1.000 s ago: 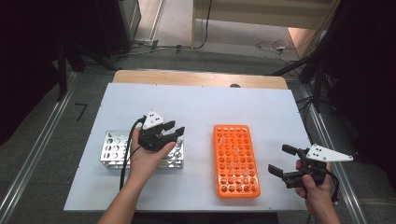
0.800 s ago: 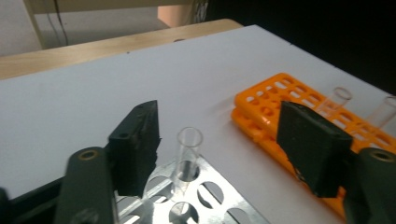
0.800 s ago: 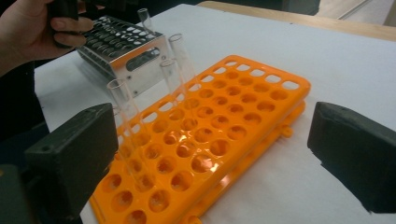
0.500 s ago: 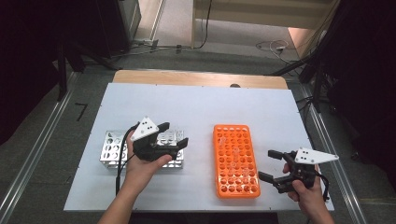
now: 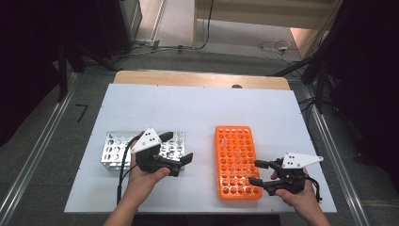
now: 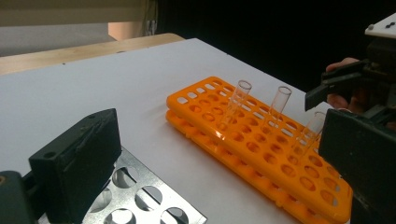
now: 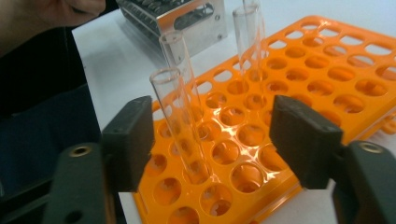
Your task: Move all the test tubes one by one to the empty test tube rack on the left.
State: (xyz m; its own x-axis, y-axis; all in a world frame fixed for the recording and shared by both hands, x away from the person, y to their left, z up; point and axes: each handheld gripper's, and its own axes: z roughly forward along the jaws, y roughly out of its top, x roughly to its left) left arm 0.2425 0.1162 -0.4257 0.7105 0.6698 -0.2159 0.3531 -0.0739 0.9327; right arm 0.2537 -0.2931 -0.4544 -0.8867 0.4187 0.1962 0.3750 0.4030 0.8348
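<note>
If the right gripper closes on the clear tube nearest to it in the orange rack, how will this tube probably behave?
The nearest tube looks like thin clear glass or plastic, so probably light and fragile under a hard squeeze. Its smooth round wall may slip between the flat pads. It stands slightly tilted in the orange rack, so a sideways push would likely rock it rather than topple it.

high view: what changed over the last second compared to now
The left gripper slid toward the near table edge over the metal rack, and its jaws have just been opening, nothing between them. The right gripper moved in to the orange rack, jaws closing around a glass tube, not yet pressing it. Both racks stayed put.
</note>
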